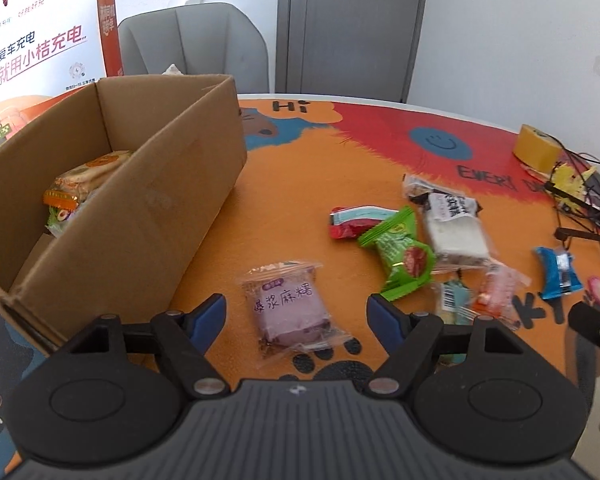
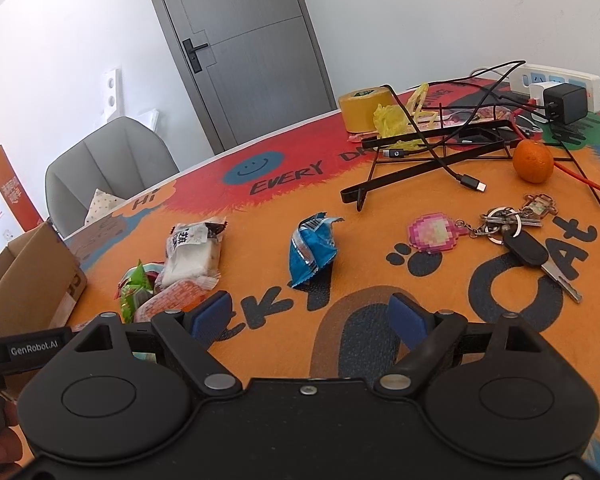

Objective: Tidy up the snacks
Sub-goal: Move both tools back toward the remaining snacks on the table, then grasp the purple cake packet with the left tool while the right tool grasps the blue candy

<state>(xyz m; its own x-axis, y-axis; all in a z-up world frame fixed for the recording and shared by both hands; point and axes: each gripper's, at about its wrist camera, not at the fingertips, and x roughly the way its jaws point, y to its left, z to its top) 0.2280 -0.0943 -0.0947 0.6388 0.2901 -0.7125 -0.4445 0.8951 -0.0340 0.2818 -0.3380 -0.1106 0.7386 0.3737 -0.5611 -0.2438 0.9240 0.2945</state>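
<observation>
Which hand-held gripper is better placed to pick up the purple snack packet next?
Left. The left hand-held gripper is open, with the purple snack packet lying between its fingers beside the cardboard box. The right hand-held gripper faces bare mat; the purple packet isn't in its view.

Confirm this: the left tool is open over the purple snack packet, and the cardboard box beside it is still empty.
Not quite. The left tool is open over the purple snack packet, but the cardboard box already holds snack packets, as the left wrist view shows.
</observation>
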